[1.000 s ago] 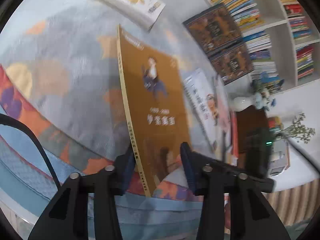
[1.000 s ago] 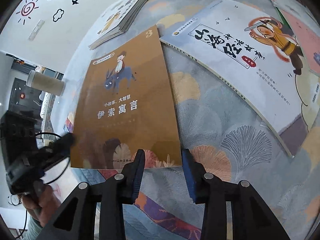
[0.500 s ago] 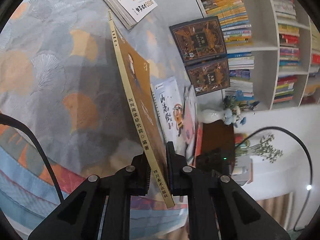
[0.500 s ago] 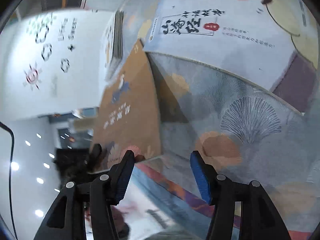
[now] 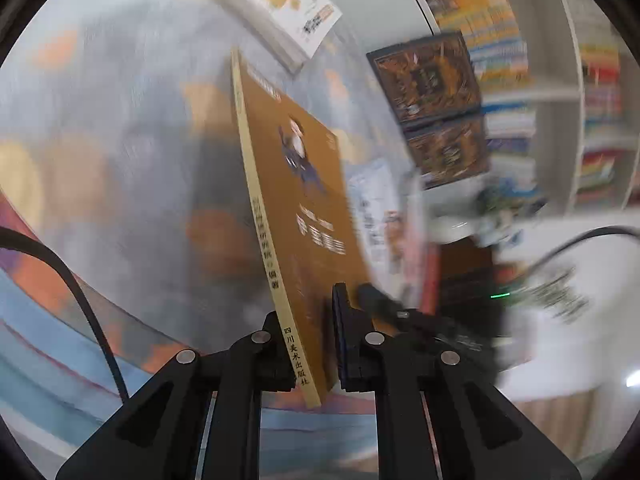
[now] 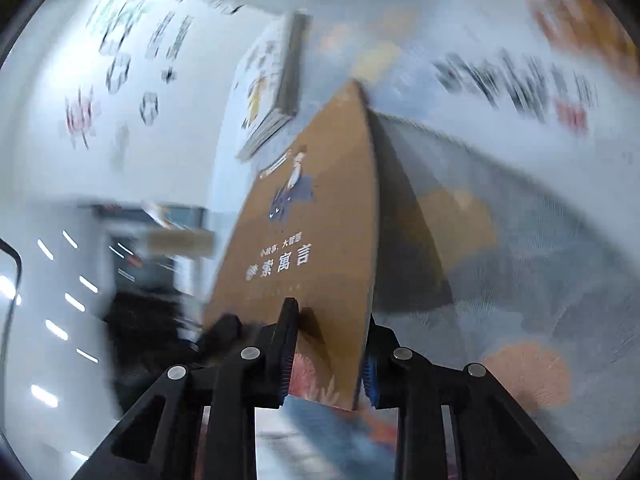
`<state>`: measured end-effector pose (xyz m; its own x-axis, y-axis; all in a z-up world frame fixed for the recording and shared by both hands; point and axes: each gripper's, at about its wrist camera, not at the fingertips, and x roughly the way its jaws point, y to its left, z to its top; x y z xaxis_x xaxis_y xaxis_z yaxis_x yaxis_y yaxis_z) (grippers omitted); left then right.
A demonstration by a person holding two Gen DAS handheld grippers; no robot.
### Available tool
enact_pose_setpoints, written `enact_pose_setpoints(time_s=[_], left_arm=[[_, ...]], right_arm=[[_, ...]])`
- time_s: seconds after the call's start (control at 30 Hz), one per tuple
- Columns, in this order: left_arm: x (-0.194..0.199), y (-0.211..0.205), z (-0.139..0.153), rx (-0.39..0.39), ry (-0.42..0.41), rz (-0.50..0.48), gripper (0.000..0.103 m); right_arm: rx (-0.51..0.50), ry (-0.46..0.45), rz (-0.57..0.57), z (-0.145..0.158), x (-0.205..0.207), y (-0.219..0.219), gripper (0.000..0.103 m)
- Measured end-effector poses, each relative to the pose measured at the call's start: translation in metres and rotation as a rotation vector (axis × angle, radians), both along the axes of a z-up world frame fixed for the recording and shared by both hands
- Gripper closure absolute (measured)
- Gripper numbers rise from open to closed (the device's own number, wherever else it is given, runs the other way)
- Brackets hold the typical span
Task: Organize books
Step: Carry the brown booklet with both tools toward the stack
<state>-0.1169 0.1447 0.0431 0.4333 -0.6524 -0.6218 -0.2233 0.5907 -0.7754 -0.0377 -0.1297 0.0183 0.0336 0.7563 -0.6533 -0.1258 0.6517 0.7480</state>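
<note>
A thin brown book [image 5: 304, 200] with a yellow spine stands on edge, tilted, above the patterned rug [image 5: 120, 160]. My left gripper [image 5: 308, 308] is shut on its lower spine corner. My right gripper [image 6: 330, 316] is shut on the bottom edge of the same brown book [image 6: 320, 220], near the corner away from the spine. Its cover, with a figure riding a donkey, faces left in the right wrist view. Both views are blurred by motion.
A white stack of books [image 5: 276, 12] lies on the rug beyond the brown one. A large white picture book [image 6: 500, 80] lies to the right. Two dark books [image 5: 428, 76] lean against a full bookshelf [image 5: 560, 80]. A black cable [image 5: 80, 292] crosses the lower left.
The right gripper, open beside the book half a second ago, has shut on its bottom edge. The left gripper closed on the spine earlier and raised the book off the rug.
</note>
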Motion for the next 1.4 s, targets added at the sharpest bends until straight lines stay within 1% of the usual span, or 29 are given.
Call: enact_pose_setpoints(time_s=[0.07, 0.17, 0.2, 0.27, 0.43, 0.5, 0.6, 0.67, 0.73, 0.8, 0.93, 1.03, 1.2, 1.33, 1.37, 1.4], left_arm=[[0.002, -0.004, 0.016, 0.117, -0.039, -0.051, 0.092], [0.007, -0.006, 0.036, 0.223, -0.081, -0.121, 0.092], [0.008, -0.005, 0.042, 0.243, -0.093, -0.149, 0.092], [0.009, -0.001, 0.05, 0.249, -0.113, -0.181, 0.091], [0.015, 0.015, 0.07, 0.201, -0.172, -0.211, 0.091], [0.027, 0.027, 0.078, 0.187, -0.198, -0.203, 0.091], [0.057, 0.043, 0.083, 0.202, -0.228, -0.203, 0.091], [0.078, 0.055, 0.08, 0.209, -0.24, -0.2, 0.091], [0.101, 0.068, 0.072, 0.225, -0.242, -0.195, 0.091], [0.127, 0.081, 0.059, 0.231, -0.238, -0.193, 0.09], [0.173, 0.103, 0.033, 0.221, -0.209, -0.198, 0.089], [0.2, 0.118, 0.024, 0.195, -0.21, -0.193, 0.09], [0.232, 0.133, 0.012, 0.195, -0.199, -0.206, 0.09], [0.248, 0.143, 0.001, 0.181, -0.169, -0.204, 0.089], [0.25, 0.145, -0.001, 0.183, -0.162, -0.204, 0.088], [0.252, 0.147, -0.003, 0.189, -0.15, -0.2, 0.084]], right_arm=[[-0.124, -0.156, 0.094, 0.025, -0.011, 0.021, 0.076], [-0.215, -0.289, 0.171, 0.05, -0.026, 0.041, 0.076], [-0.229, -0.313, 0.183, 0.055, -0.029, 0.044, 0.076], [-0.255, -0.354, 0.207, 0.065, -0.035, 0.048, 0.076], [-0.295, -0.469, 0.212, 0.102, -0.038, 0.057, 0.076], [-0.295, -0.486, 0.2, 0.112, -0.029, 0.072, 0.076], [-0.295, -0.512, 0.187, 0.117, -0.006, 0.094, 0.076], [-0.293, -0.509, 0.159, 0.115, 0.017, 0.111, 0.076], [-0.278, -0.468, 0.135, 0.103, 0.044, 0.127, 0.076], [-0.269, -0.45, 0.109, 0.095, 0.068, 0.143, 0.076], [-0.306, -0.424, 0.078, 0.075, 0.114, 0.176, 0.075], [-0.333, -0.434, 0.068, 0.071, 0.132, 0.192, 0.075], [-0.314, -0.363, 0.005, 0.056, 0.165, 0.207, 0.075], [-0.314, -0.327, -0.015, 0.047, 0.175, 0.216, 0.075], [-0.316, -0.321, -0.016, 0.045, 0.175, 0.219, 0.075], [-0.317, -0.318, -0.017, 0.044, 0.175, 0.221, 0.075]])
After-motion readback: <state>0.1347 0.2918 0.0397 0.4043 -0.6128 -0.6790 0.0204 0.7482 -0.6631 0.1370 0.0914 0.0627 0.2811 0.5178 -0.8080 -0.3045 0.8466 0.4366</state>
